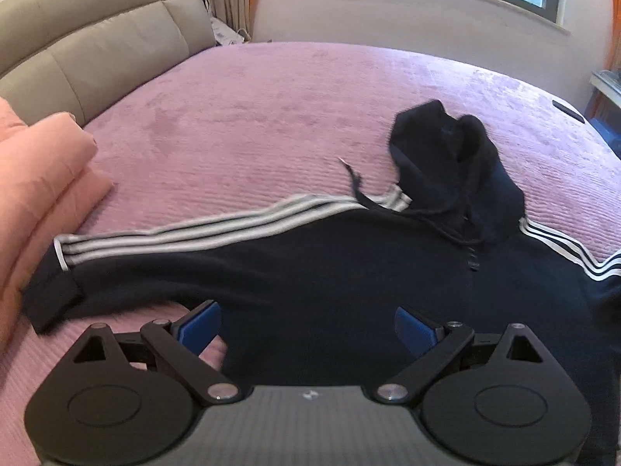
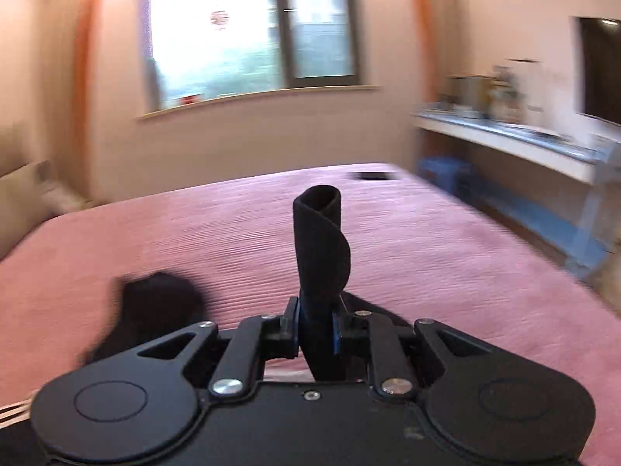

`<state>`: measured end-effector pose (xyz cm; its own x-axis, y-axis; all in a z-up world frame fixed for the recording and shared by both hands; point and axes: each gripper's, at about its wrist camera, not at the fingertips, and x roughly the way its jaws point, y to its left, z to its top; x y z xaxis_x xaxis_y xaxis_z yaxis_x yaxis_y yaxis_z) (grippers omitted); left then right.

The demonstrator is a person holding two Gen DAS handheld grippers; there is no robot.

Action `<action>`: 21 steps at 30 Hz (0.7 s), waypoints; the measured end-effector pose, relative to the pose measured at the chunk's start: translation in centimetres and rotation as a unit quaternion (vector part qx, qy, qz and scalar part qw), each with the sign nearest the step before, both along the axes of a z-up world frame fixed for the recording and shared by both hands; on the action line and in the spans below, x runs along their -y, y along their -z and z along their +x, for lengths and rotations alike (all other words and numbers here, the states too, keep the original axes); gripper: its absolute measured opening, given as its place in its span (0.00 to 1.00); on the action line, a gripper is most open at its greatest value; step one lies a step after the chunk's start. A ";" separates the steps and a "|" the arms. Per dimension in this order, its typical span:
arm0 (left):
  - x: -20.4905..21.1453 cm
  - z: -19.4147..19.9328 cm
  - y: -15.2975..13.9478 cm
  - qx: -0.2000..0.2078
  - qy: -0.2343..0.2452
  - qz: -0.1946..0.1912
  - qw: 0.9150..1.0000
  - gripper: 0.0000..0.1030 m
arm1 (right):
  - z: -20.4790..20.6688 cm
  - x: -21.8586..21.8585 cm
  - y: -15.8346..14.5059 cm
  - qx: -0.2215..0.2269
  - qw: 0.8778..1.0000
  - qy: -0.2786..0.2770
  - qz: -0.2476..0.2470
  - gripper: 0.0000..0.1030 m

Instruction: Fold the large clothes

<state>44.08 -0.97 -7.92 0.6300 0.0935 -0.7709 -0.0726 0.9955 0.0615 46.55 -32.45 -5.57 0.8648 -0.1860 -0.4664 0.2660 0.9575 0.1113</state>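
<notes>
A dark navy hoodie (image 1: 330,272) with white stripes lies spread on the pink bedspread (image 1: 271,108). Its left sleeve (image 1: 155,248) stretches out to the left and its hood (image 1: 446,163) lies bunched at the far right. My left gripper (image 1: 308,328) is open and empty, low over the hoodie's body near its front edge. My right gripper (image 2: 316,328) is shut on the cuff of the other sleeve (image 2: 320,248), which stands up between the fingers above the bed. The hood shows blurred at the left in the right wrist view (image 2: 155,310).
A folded pink quilt (image 1: 39,194) lies at the left of the bed, next to the grey padded headboard (image 1: 97,46). A small dark object (image 1: 568,110) lies at the bed's far right corner. A shelf with clutter (image 2: 524,132) runs along the right wall under a window.
</notes>
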 end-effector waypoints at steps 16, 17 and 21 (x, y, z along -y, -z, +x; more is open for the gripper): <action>-9.6 6.8 5.7 -0.038 0.071 -0.103 0.991 0.92 | 1.0 -12.9 8.6 -0.191 0.968 -0.161 0.023 0.55; -9.4 7.5 6.2 -0.044 0.079 -0.123 0.988 0.91 | 0.8 -11.8 8.9 -0.202 0.969 -0.143 0.023 0.55; -8.4 11.1 8.4 -0.069 0.096 -0.205 0.972 0.87 | -0.5 -10.0 10.4 -0.225 0.969 -0.101 0.021 0.55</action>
